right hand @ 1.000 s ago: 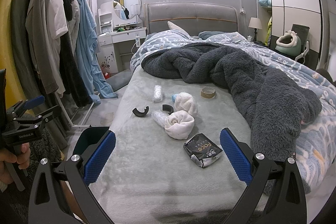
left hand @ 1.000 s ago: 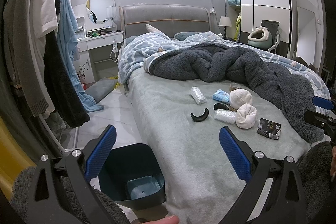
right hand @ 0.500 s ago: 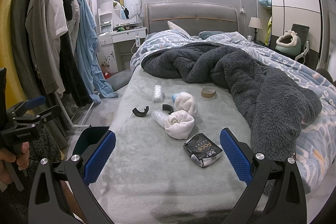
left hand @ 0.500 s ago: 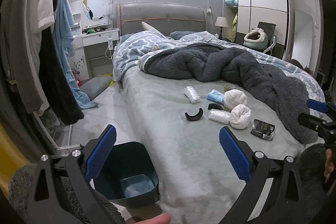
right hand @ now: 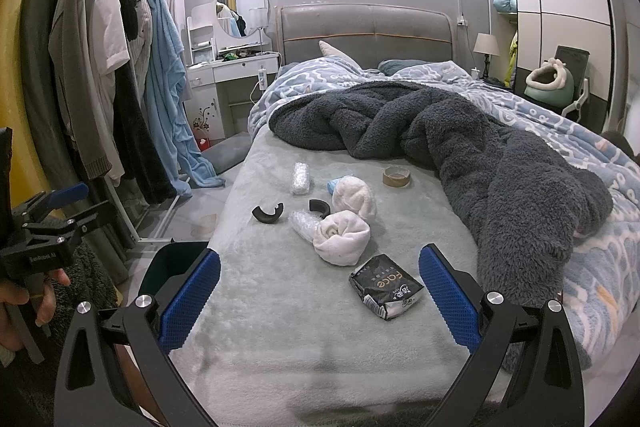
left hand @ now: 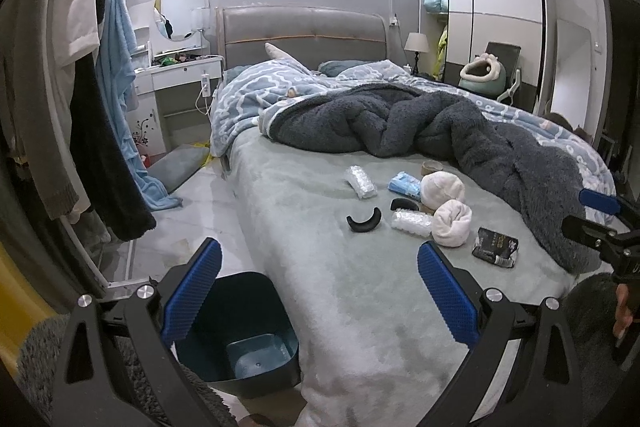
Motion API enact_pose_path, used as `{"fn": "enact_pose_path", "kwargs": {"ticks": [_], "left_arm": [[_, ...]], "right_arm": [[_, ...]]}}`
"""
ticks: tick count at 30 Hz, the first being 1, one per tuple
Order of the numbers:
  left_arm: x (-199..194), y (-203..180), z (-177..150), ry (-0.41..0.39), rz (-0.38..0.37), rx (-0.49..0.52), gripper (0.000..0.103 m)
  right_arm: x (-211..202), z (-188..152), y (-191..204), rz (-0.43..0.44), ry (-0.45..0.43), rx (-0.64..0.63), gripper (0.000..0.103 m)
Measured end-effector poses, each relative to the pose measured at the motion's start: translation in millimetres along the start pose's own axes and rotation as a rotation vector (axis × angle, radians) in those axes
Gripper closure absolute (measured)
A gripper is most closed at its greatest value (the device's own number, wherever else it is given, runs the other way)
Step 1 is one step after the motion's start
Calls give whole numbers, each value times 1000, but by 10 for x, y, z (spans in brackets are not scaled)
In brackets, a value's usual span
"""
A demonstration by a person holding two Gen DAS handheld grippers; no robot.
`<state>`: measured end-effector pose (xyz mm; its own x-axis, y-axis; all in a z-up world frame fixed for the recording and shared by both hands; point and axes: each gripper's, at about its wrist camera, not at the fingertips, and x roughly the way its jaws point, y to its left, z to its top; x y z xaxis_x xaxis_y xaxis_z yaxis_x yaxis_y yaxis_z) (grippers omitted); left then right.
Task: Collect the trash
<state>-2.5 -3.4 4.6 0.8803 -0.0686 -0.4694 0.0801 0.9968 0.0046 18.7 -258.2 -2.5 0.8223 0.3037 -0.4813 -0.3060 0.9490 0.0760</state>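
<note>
Both my black-framed left claw (left hand: 318,297) and right claw (right hand: 320,301) carry ribbed blue pads (right hand: 448,303), silver screws (right hand: 493,298) and white lettering.

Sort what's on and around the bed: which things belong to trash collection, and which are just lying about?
Job:
black wrapper
two plastic wraps
two black curved scraps
tape roll
blue packet
bin

Lying about, probably:
two rolled white towels
grey blanket
hanging clothes

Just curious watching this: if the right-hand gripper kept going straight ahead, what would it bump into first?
Probably the black packet, lying on the bed between the right gripper's open fingers. Depth is unclear, so it could pass above it.
</note>
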Motion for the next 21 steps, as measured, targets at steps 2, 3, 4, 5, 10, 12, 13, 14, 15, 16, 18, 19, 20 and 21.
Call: {"fn": "enact_pose_path", "kwargs": {"ticks": [2,3,4,5,10,12,13,14,15,16,18,19,20,21], "left_arm": [[10,21,11,2,2,-5,3],[18,18,7,9,-6,-9,3],[32,27,16,16,-12,-16,3],[37,35,16,20,-15,-25,3],[-1,64,83,7,-7,-15,3],[-24,94,119,-14,-2,-23,3],[-26,114,143,-18,-1,-32,3],[-21,129,161,-16,-2,-36,3],[-14,143,186,-8,-2,-39,3],[-7,152,202,-4,-2,-42,3],[4,184,228,6,-9,-60,3],[22,201,235,16,-16,-74,3],[47,215,234,26,-21,-88,3],[68,231,235,33,-27,-95,3]], "right_arm": [[0,3,-1,0,1,-2,3],[0,3,-3,-1,2,-2,3],[-3,4,-5,-1,1,-2,3],[-6,5,-8,-1,1,-2,3],[-15,28,0,-15,-4,0,3],[-24,36,-4,-16,-10,6,3],[-42,47,-20,-14,-14,7,3],[-48,47,-27,-15,-15,7,3],[-16,49,-68,-15,-12,8,3],[-14,54,-93,-7,-11,11,3],[-23,63,-105,14,-6,19,3],[2,101,-75,15,0,16,3],[13,108,-65,11,4,8,3],[24,112,-62,7,7,2,3]]}}
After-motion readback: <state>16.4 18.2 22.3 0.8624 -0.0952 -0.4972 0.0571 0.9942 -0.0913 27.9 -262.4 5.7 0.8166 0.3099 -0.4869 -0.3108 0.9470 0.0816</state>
